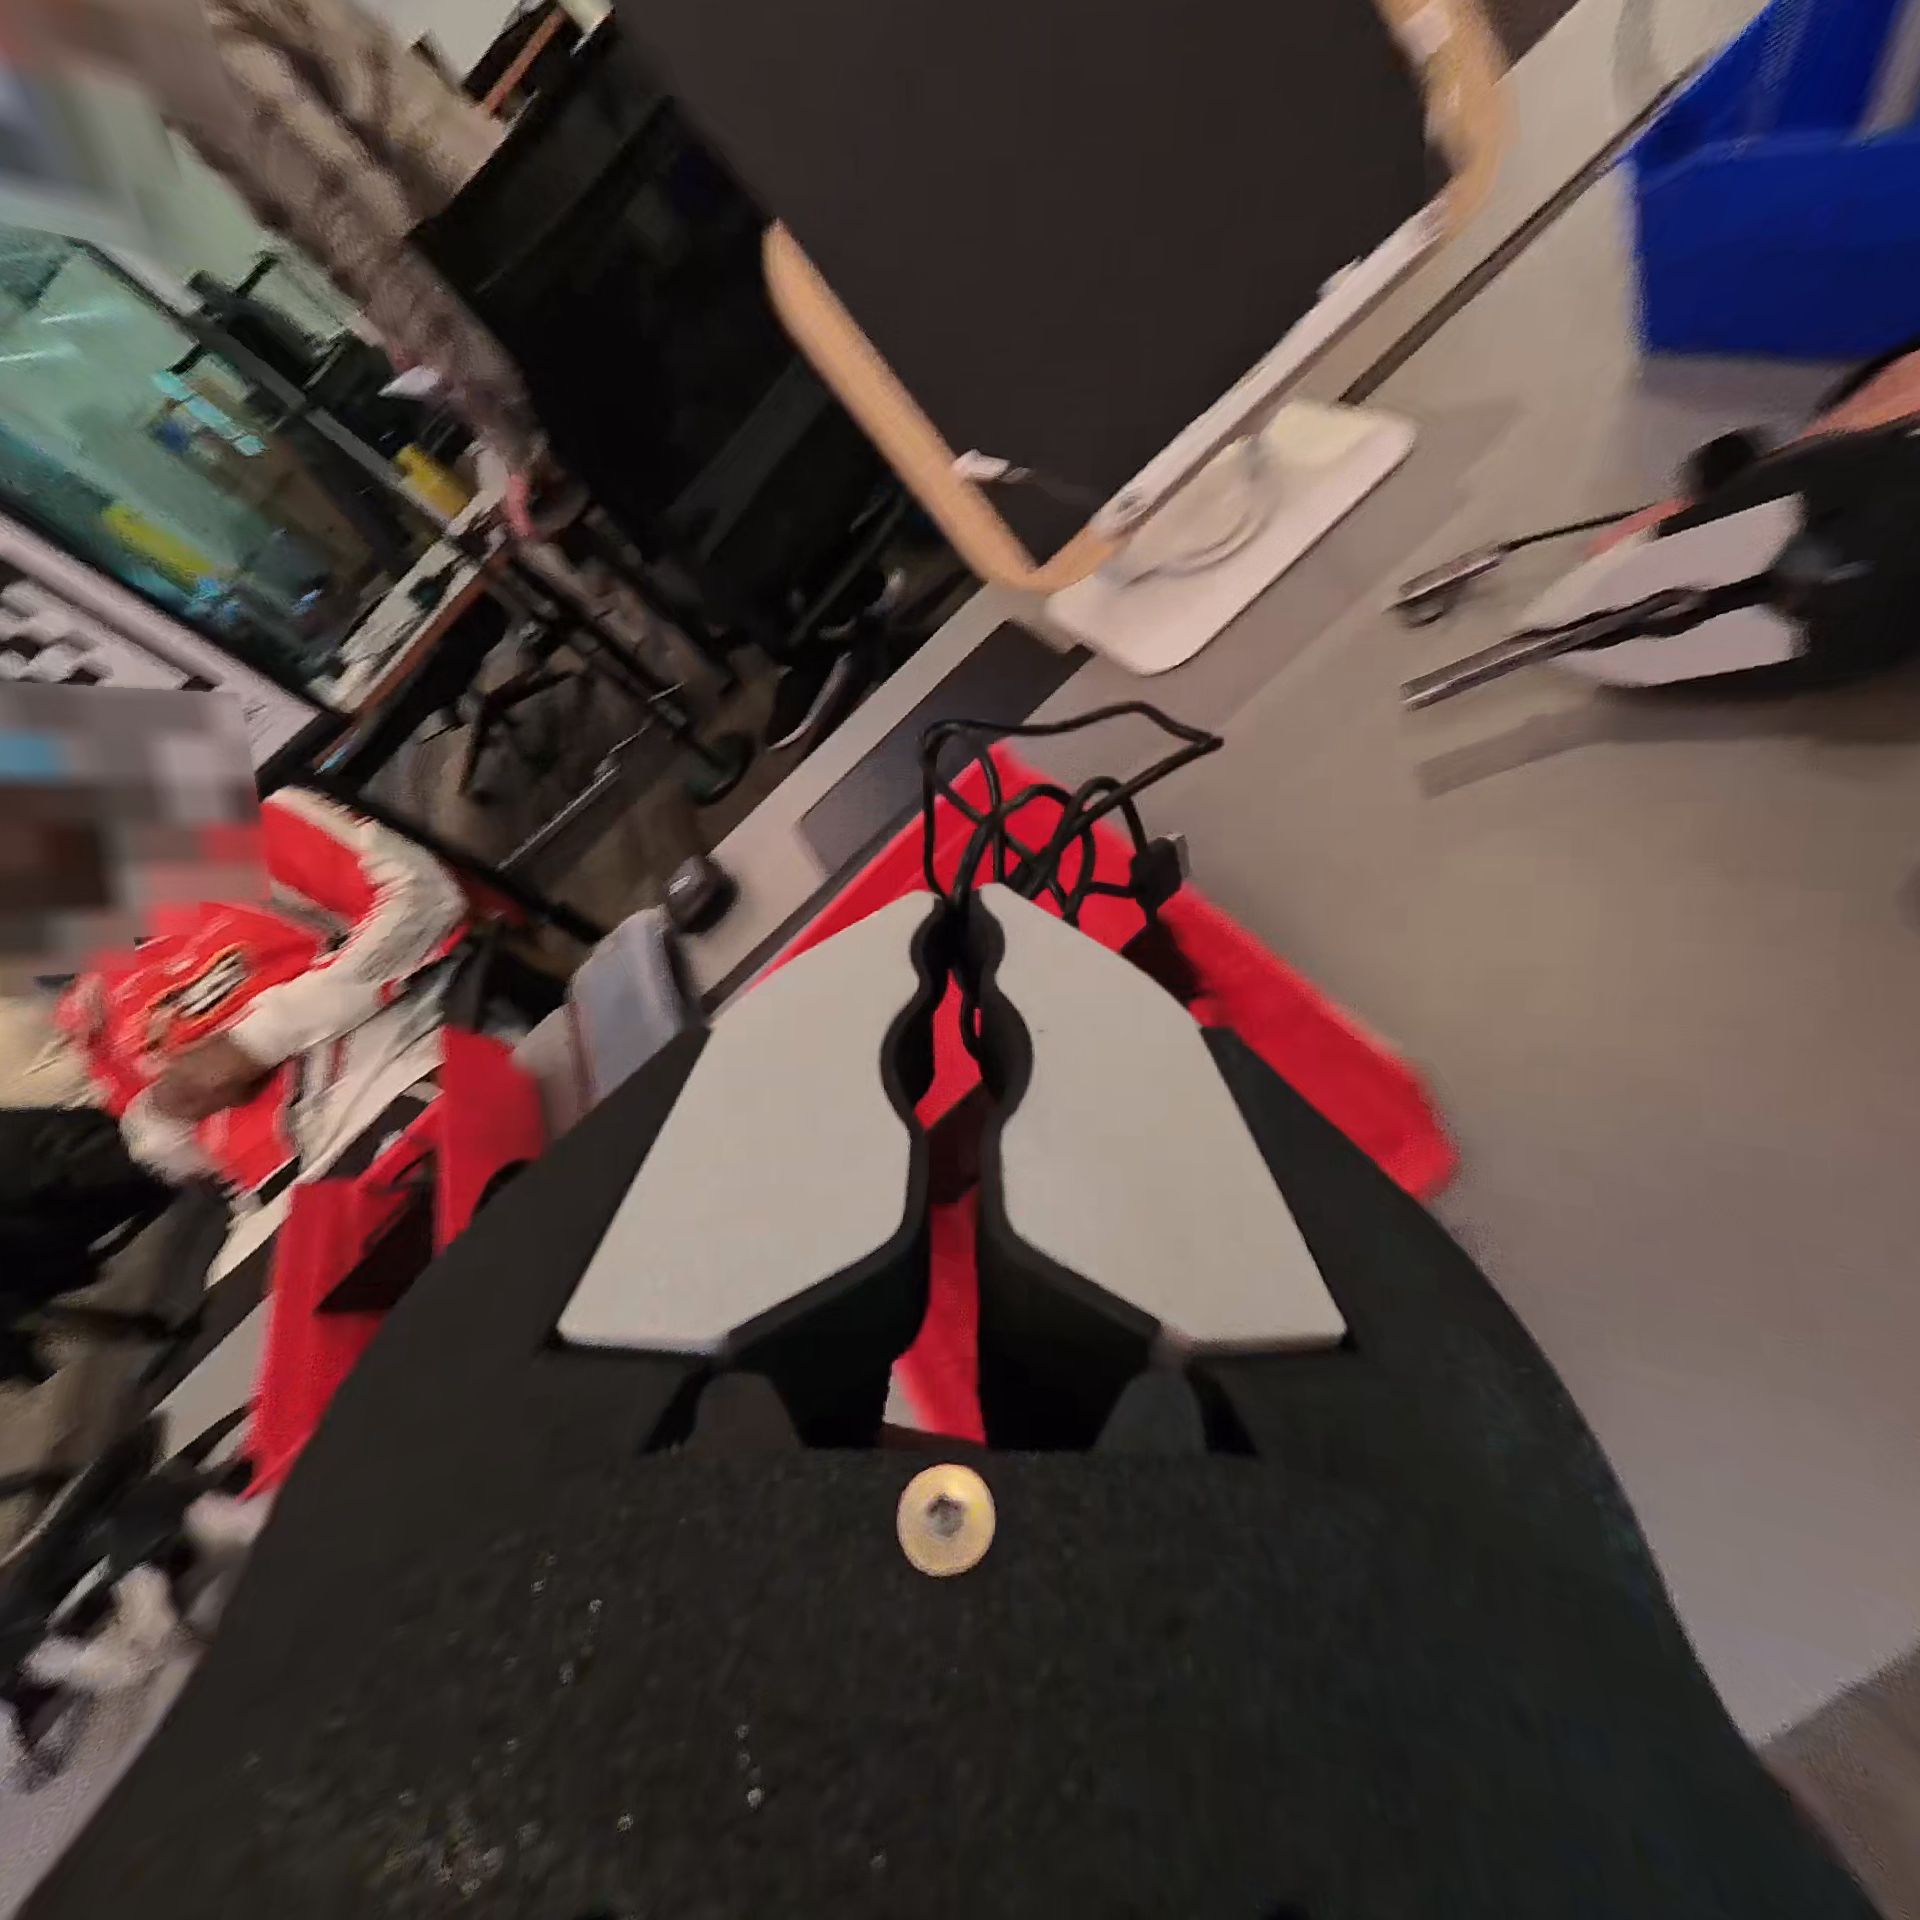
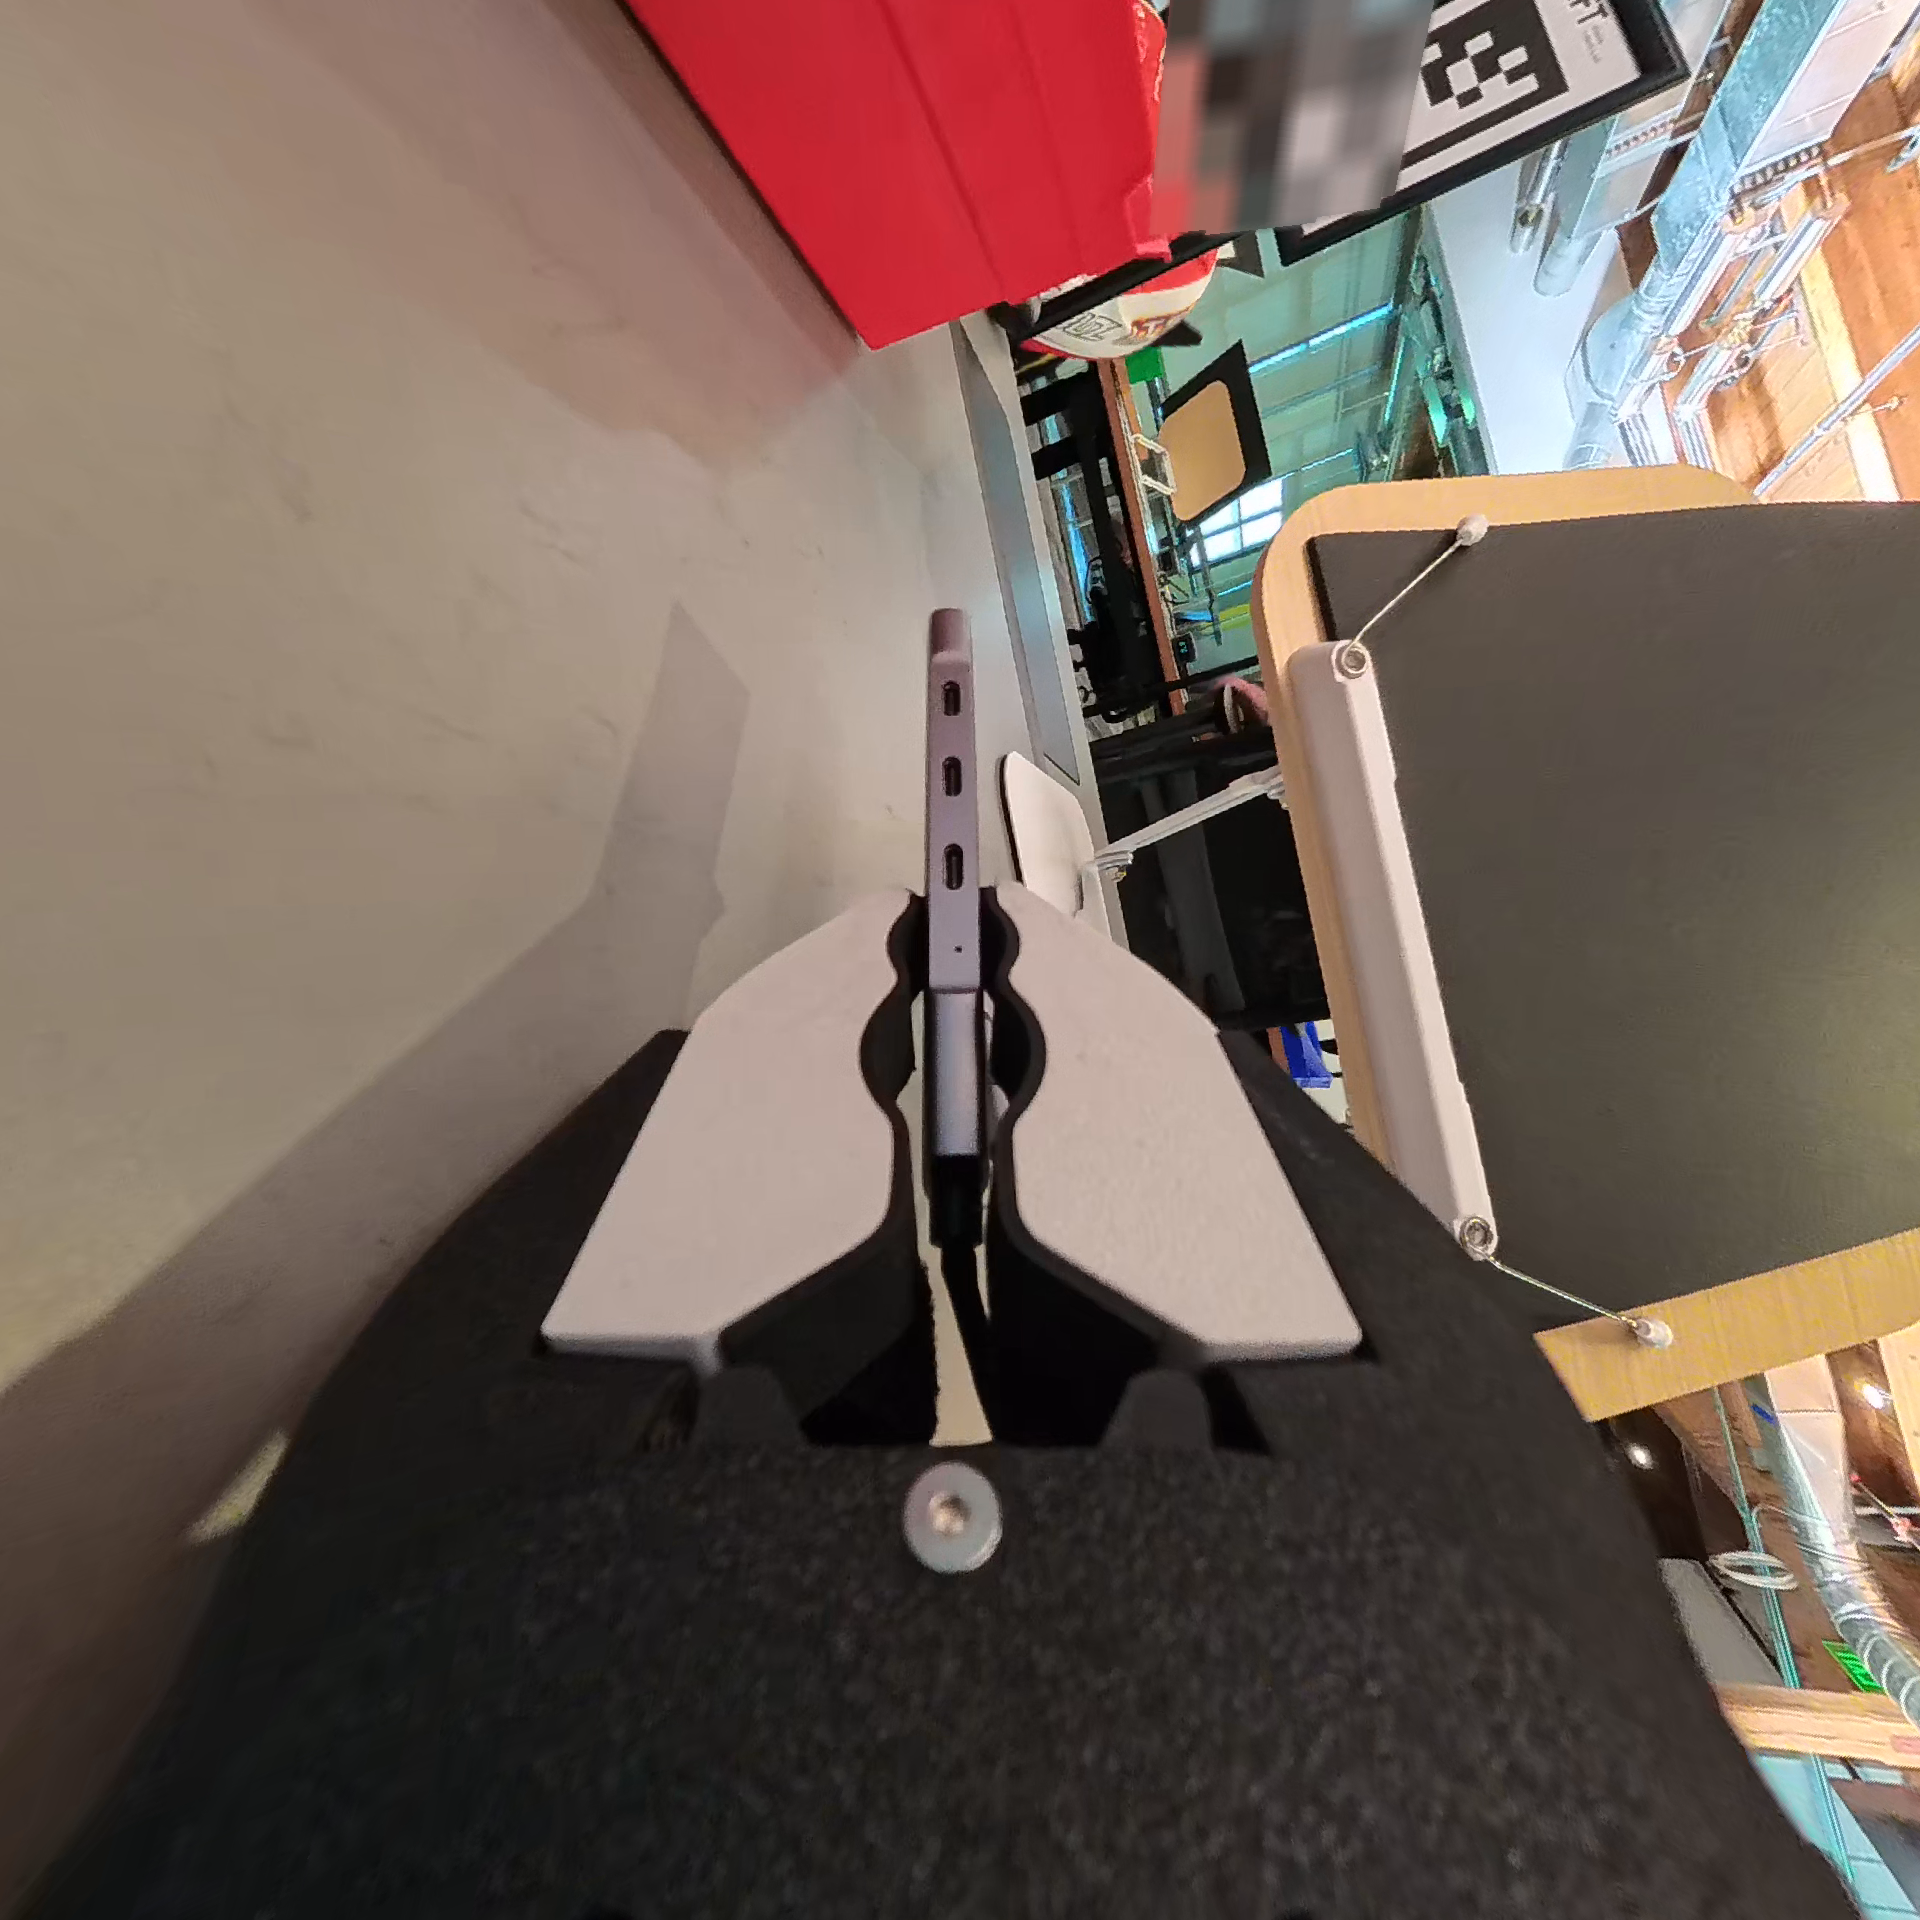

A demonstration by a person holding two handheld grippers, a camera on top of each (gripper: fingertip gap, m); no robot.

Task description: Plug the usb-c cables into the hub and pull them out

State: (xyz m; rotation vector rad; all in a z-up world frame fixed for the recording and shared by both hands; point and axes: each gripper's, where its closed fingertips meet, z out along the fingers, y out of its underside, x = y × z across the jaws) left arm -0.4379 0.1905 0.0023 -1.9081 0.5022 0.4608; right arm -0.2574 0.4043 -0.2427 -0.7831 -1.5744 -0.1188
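In the left wrist view my left gripper (image 1: 961, 906) is shut on thin black usb-c cables (image 1: 1039, 810). They rise from between the fingers in a tangle over a red bin (image 1: 1299, 1039). One small black plug (image 1: 1169, 857) sticks out to the right. In the right wrist view my right gripper (image 2: 954, 920) is shut on a slim grey hub (image 2: 951, 769), held on edge, with three empty usb-c ports facing me. A grey plug (image 2: 954, 1081) with a black lead sits at the hub's near end, between the fingers. The right gripper (image 1: 1621, 613) with the hub (image 1: 1507, 655) shows blurred at the far right of the left wrist view.
The table top (image 2: 364, 623) is pale grey. A blue bin (image 1: 1766, 208) stands at the back right. A dark panel with a wooden edge (image 2: 1610, 883) on a white base (image 1: 1247, 520) stands behind. The red bin (image 2: 935, 135) is beyond the hub. A person in red (image 1: 260, 987) is at the left. The grippers' ends are close to 40 cm from one another.
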